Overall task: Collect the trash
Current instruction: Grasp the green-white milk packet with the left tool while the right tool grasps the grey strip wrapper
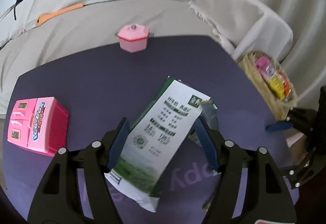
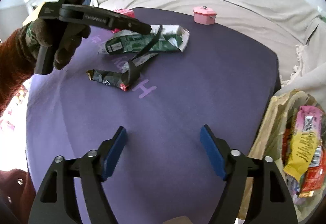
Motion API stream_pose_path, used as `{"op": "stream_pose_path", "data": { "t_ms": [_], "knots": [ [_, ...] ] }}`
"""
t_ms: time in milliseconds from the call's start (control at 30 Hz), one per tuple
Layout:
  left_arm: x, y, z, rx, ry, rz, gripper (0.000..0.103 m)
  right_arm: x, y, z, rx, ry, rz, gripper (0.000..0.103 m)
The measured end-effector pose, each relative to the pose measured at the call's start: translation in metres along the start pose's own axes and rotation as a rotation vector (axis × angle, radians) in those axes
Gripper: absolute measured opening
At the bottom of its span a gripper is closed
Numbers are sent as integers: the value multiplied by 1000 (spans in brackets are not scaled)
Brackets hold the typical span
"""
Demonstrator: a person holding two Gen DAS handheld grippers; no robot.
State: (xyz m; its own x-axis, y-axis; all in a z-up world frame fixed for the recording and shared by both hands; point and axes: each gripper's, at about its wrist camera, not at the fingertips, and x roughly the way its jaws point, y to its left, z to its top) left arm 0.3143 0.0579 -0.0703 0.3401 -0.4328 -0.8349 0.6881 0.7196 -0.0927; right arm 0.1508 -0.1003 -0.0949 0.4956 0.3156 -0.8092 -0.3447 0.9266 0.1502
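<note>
The milk carton (image 1: 163,134) lies lengthwise between my left gripper (image 1: 163,142) fingers, spread and not yet clenched; my right gripper (image 2: 163,150) gapes empty.

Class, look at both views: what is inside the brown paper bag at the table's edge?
The paper bag holds snack wrappers: a pink one, a yellow one and a red one. Anything beneath them is covered.

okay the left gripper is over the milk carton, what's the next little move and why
Probably close the left gripper on the milk carton. Its blue fingers already straddle the flattened carton, jaws open, so nothing is held yet. Once gripped, it can go to the paper bag at the table's right edge, which already holds wrappers. The right gripper is open and empty.
</note>
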Motion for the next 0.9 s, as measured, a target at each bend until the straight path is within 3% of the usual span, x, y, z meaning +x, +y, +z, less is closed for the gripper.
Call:
{"op": "stream_pose_path", "data": {
  "t_ms": [100,267,367,433,633,767,900],
  "knots": [
    [0,1,1,-9,12,-18,65,2,0,3,13,-1,12,78],
    [11,-5,2,0,50,55,72,0,0,0,25,-19,10,78],
    [20,1,0,-26,85,155,72,0,-2,3,30,-21,23,78],
    [22,13,-3,-93,88,197,72,0,-2,2,26,-26,25,78],
    [-3,54,-31,-376,21,185,65,2,7,5,8,-17,-25,77],
    [-31,55,-64,-470,-25,259,64,8,11,22,51,-26,-39,77],
    [-52,55,-92,-543,-68,215,66,18,13,45,141,-53,-4,77]
  ]
}}
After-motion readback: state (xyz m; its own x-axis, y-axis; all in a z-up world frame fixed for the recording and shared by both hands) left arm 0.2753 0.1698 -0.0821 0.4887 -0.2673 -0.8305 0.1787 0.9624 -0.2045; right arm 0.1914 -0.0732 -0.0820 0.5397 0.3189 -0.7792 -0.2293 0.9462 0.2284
